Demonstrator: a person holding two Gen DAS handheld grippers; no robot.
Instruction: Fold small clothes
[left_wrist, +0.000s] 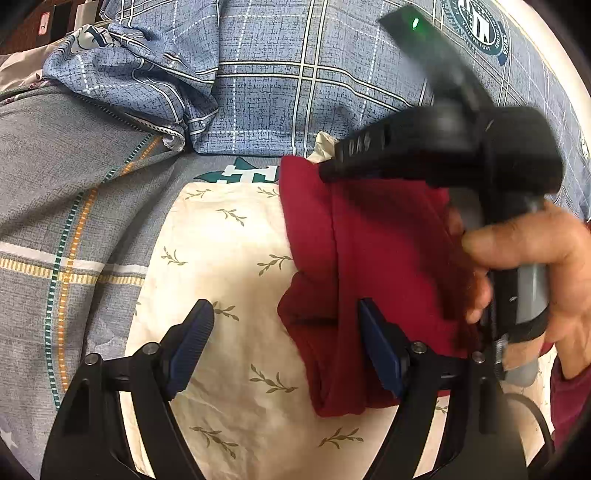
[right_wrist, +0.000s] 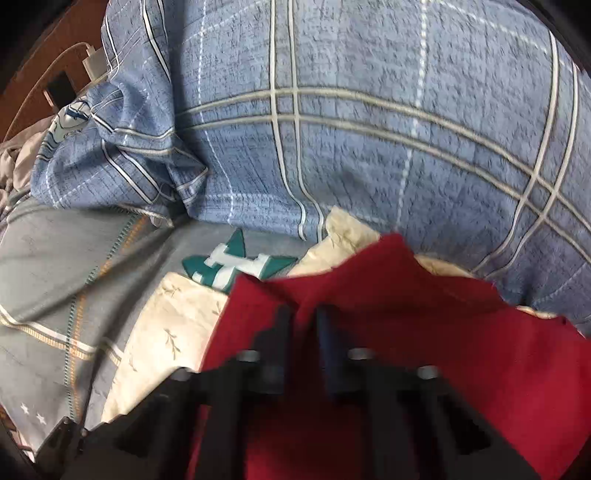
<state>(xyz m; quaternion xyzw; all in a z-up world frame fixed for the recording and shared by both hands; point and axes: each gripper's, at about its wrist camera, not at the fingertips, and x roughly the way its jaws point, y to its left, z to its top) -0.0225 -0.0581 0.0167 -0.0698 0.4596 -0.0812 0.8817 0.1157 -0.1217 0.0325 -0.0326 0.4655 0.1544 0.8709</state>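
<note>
Red garment (left_wrist: 373, 266) — right hand (left_wrist: 535, 273) alongside

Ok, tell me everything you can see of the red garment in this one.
The red garment is plain dark red, soft knit-looking cloth with a seam running down it. It lies bunched and partly folded on a cream leaf-print cloth on the bed. The right hand-held gripper looks nearly closed on a raised fold of it, though blur hides the contact. The left hand-held gripper is open, one finger over the cloth's lower edge.
</note>
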